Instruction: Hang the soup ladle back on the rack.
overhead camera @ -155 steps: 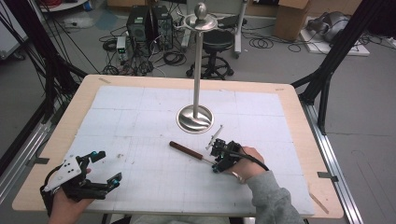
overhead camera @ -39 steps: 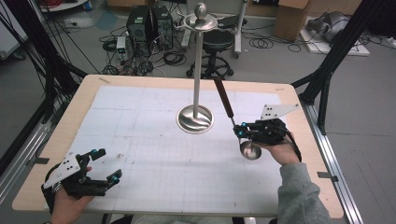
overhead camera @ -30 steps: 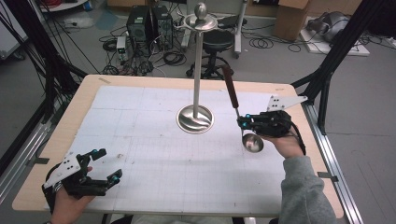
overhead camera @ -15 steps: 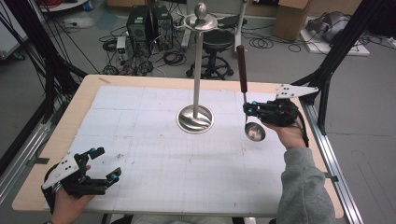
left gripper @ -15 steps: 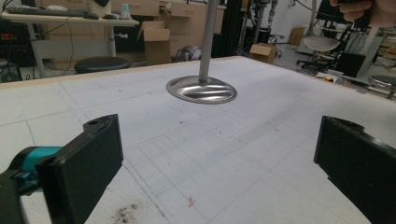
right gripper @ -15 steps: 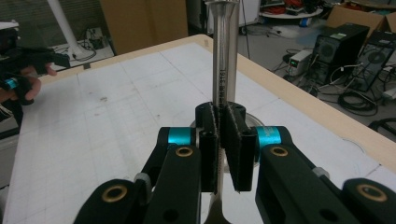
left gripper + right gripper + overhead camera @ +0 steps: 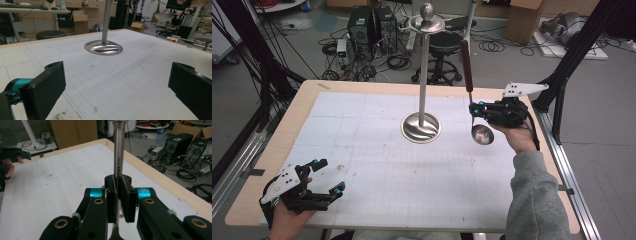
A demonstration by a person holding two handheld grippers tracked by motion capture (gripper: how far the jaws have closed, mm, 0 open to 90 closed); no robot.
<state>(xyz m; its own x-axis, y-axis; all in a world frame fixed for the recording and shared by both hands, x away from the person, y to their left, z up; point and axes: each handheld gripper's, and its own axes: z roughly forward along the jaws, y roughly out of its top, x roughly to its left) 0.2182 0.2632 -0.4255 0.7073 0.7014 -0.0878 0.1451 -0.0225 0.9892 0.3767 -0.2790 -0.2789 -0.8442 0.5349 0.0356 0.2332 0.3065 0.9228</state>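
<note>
A metal ladle with a dark brown handle hangs upright over the table's right side, its bowl down, just above the white mat. My right gripper is shut on the ladle's steel shaft, with the pads of that gripper pressed on both sides. A tall steel stand with a round base rises at the table's middle, left of the ladle. My left gripper rests at the front left corner, open, with nothing between its jaws. The stand's base lies ahead of it.
The white gridded mat covers a wooden table. Black frame struts stand beside the right edge. Behind the table are computers, cables and a stool. The other hand and its gripper show far off in the right gripper view.
The ladle, lying on the mat at first, now hangs from my right gripper, which has risen and swung the handle from a tilt to upright. My left gripper stayed in place.
</note>
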